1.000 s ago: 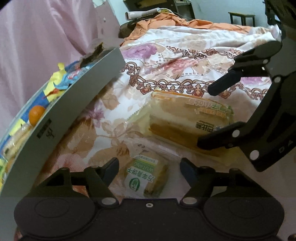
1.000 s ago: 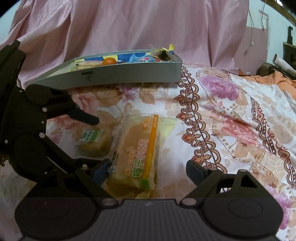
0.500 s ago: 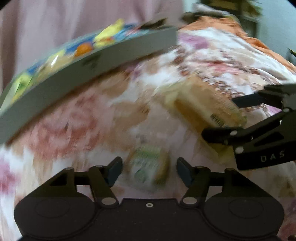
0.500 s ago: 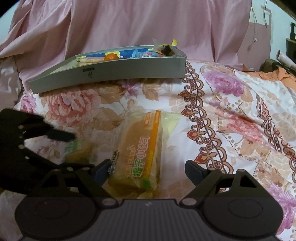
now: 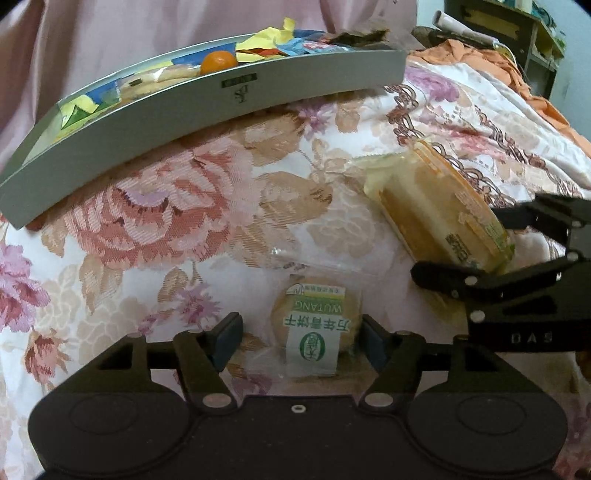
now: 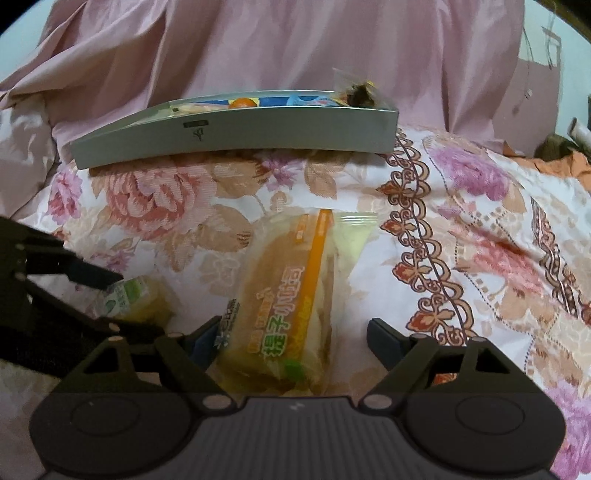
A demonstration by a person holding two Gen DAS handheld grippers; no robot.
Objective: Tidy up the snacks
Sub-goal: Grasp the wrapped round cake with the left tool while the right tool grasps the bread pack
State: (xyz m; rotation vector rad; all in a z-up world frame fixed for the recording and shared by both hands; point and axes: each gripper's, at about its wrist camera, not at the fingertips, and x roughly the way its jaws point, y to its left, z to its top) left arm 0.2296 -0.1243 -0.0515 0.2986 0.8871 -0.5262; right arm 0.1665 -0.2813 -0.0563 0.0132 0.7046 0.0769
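Note:
A small round biscuit packet with a green and white label lies on the floral bedspread between the fingers of my open left gripper. A long bread packet with an orange stripe lies between the fingers of my open right gripper; it also shows in the left wrist view. The biscuit packet shows at the left of the right wrist view. A grey snack box stands behind, holding an orange and several wrappers. The box also shows in the right wrist view.
The floral bedspread stretches to the right. A pink curtain hangs behind the box. Orange cloth and dark furniture lie at the far right. The right gripper's fingers reach in beside the bread packet.
My left gripper has swung left, so the grey box now lies across the view ahead. The biscuit packet stays between its fingers. The right gripper has barely moved.

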